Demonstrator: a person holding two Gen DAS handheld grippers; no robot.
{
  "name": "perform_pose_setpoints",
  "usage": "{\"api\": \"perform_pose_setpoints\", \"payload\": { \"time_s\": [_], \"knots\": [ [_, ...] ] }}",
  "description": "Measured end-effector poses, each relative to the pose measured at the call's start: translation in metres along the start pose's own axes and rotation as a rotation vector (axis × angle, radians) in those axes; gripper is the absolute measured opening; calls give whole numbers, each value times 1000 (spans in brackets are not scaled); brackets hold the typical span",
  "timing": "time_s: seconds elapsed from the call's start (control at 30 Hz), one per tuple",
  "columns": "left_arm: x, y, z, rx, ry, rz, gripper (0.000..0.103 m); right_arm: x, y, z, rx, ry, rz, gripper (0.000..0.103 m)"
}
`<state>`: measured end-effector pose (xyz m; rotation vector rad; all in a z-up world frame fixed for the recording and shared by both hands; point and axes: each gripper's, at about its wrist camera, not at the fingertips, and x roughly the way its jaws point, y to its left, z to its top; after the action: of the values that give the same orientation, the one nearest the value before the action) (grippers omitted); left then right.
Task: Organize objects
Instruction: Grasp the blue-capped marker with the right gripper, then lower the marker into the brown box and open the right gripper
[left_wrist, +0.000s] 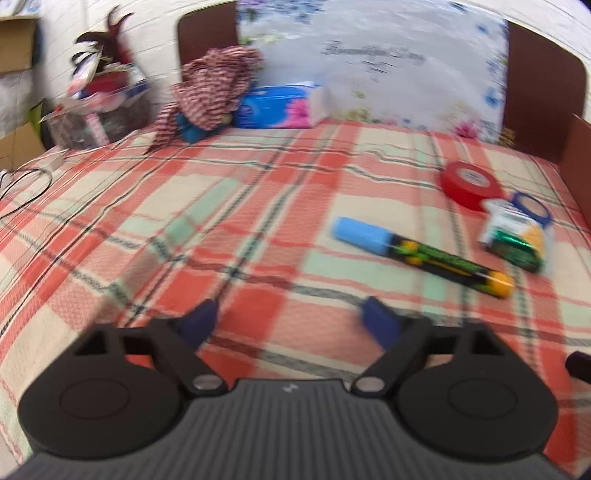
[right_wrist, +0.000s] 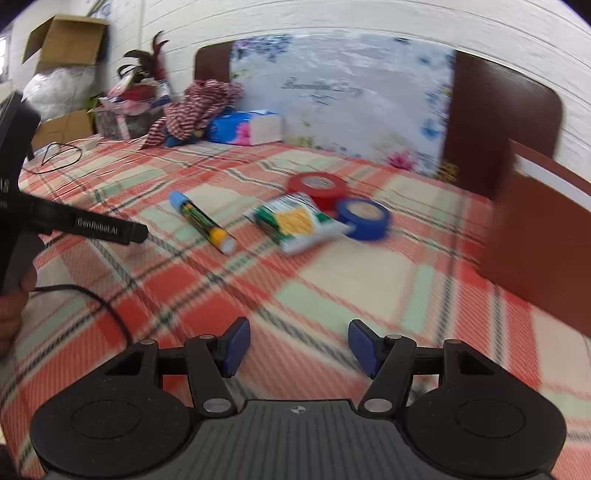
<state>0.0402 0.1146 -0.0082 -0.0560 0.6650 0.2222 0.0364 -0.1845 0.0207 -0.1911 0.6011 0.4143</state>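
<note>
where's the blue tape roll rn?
The blue tape roll lies on the plaid bedspread, right of centre in the right wrist view, touching the battery pack, just in front of the red tape roll.

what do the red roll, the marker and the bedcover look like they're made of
Red roll: probably vinyl or plastic tape, smooth, wound round a pale core; blur leaves the finish open.
Marker: looks like hard plastic, with a light blue cap, a printed black and green barrel and a yellow end.
Bedcover: woven cloth, matte, with a ribbed plaid weave of red, cream and pale green that creases softly.
</note>
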Motion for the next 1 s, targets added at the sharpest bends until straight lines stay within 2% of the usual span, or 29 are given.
{"api": "perform_pose_setpoints", "payload": {
  "time_s": [0.03, 0.1, 0.2, 0.27, 0.37, 0.57, 0.7, 0.73, 0.77, 0.87, 0.93, 1.0],
  "knots": [
    [1, 8, 1, -42, -9, -23, 95, 9, 7, 8, -11, 0, 21, 59],
    [4, 8, 3, -41, -21, -18, 95, 27, 22, 22, -49, -5, 64, 55],
    [4, 9, 3, -48, -30, -39, 96, 51, 42, 39, -132, -30, 74, 49],
    [6, 11, 3, -59, -31, -54, 96, 60, 48, 46, -155, -34, 91, 30],
    [5, 9, 1, -46, -31, -52, 97, 55, 50, 43, -171, -35, 105, 15],
    [6, 6, 1, -21, -25, -46, 98, 15, 36, 11, -130, -36, 59, 15],
    [6, -3, 4, 11, -1, -20, 98, -19, 8, -15, 12, -14, 86, 15],
    [4, -7, 7, 10, 20, -33, 97, -25, -1, -20, 57, -7, 95, 15],
    [1, -11, 11, -3, 46, -74, 94, -30, -9, -24, 99, -1, 104, 15],
    [-15, -42, 20, -14, 114, -273, 85, -40, -27, -35, 201, 1, 129, 15],
    [-24, -73, 23, 13, 153, -380, 85, -43, -35, -39, 248, -5, 151, 15],
    [-25, -103, 22, 35, 228, -471, 86, -44, -37, -41, 273, -12, 161, 15]
  ]
}}
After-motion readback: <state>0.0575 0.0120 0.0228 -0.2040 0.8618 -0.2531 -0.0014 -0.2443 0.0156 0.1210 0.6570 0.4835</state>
